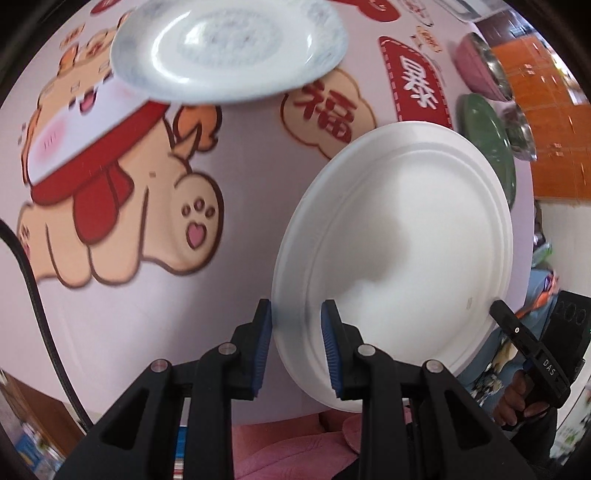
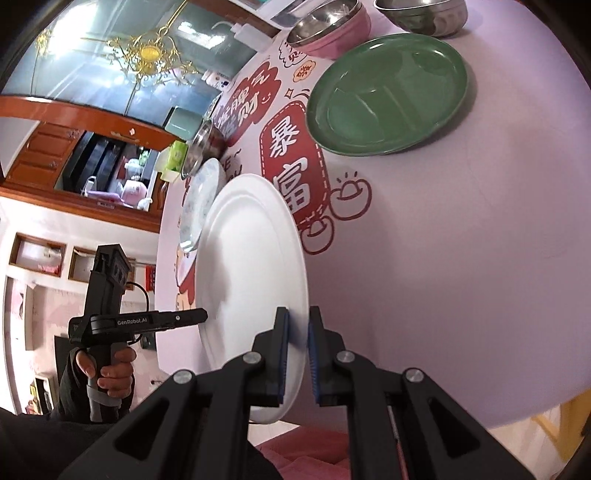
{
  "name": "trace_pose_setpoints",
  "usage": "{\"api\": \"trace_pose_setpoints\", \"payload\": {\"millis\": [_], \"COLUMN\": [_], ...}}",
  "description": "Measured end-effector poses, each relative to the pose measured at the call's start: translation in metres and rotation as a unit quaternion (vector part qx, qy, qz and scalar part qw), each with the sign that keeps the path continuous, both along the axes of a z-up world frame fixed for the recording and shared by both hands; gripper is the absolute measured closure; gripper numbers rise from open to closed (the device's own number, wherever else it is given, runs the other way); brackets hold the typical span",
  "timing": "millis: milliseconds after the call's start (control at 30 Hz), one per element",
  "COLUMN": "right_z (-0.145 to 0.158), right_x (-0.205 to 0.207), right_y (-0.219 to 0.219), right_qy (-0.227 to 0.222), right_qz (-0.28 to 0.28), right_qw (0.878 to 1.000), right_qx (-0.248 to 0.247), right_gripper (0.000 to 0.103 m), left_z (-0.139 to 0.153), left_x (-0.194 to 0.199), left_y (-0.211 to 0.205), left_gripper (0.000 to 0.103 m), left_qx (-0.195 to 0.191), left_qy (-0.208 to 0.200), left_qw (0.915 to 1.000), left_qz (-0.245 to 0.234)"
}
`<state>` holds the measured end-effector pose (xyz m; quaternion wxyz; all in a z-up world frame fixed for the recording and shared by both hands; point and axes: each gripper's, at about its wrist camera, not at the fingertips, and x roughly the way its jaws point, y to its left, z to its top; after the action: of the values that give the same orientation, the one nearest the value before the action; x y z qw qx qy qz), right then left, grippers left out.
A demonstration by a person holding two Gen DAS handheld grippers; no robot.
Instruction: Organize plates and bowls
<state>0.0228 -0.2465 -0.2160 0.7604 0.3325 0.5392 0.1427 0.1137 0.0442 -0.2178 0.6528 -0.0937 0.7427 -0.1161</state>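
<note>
Plates and bowls share a pink cartoon-printed tabletop [image 2: 480, 258], and nearest us is a plain white plate [image 1: 399, 243], lifted and tilted steeply with its face turned toward the left-hand side. We hold it from two sides. Our right gripper [image 2: 295, 350] is pinched tight on the near rim, blue pads pressing both faces. In the left wrist view, our left gripper [image 1: 295, 343] straddles the opposite rim with its jaws set narrow; the inner pad meets the plate's face, but we cannot tell whether the outer pad touches. Being round, the plate has no long axis; its face stands nearly upright rather than flat.

Judging from this, we are carrying the white plate toward a stack. To do it well, we should level it before lowering, keep both grips steady so the rim does not slip, and centre it over its target.

Beyond it, a white plate with a blue-grey patterned rim [image 1: 229, 48] lies flat on the tabletop. Farther off sit a green plate [image 2: 388, 99], a pink bowl with a steel lining [image 2: 332, 29], and a steel bowl [image 2: 421, 14] near the far edge.
</note>
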Motion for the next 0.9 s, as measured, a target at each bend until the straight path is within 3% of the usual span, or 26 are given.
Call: {"api": "trace_pose_setpoints", "payload": {"millis": [233, 400, 567, 767, 900], "right_z": [-0.018, -0.021, -0.019, -0.012, -0.003], "right_x": [0.014, 0.018, 0.017, 0.015, 0.013], "right_y": [-0.009, -0.013, -0.016, -0.018, -0.022], "right_qy": [0.040, 0.045, 0.044, 0.031, 0.013], "right_qz": [0.026, 0.034, 0.038, 0.033, 0.016], "right_qw": [0.999, 0.998, 0.998, 0.999, 0.999], "right_qx": [-0.015, -0.008, -0.007, -0.012, -0.029], "right_gripper": [0.089, 0.088, 0.065, 0.053, 0.051], "left_z": [-0.004, -0.001, 0.008, 0.026, 0.043], "left_x": [-0.012, -0.018, -0.024, -0.030, -0.033], "left_y": [0.001, 0.003, 0.013, 0.026, 0.025], "left_gripper": [0.078, 0.077, 0.074, 0.073, 0.071], "left_qx": [0.000, 0.001, 0.003, 0.016, 0.022], "left_qy": [-0.001, -0.007, -0.021, -0.054, -0.091], "left_qw": [0.9994, 0.9985, 0.9975, 0.9953, 0.9932], "left_qz": [0.034, 0.055, 0.068, 0.078, 0.069]}}
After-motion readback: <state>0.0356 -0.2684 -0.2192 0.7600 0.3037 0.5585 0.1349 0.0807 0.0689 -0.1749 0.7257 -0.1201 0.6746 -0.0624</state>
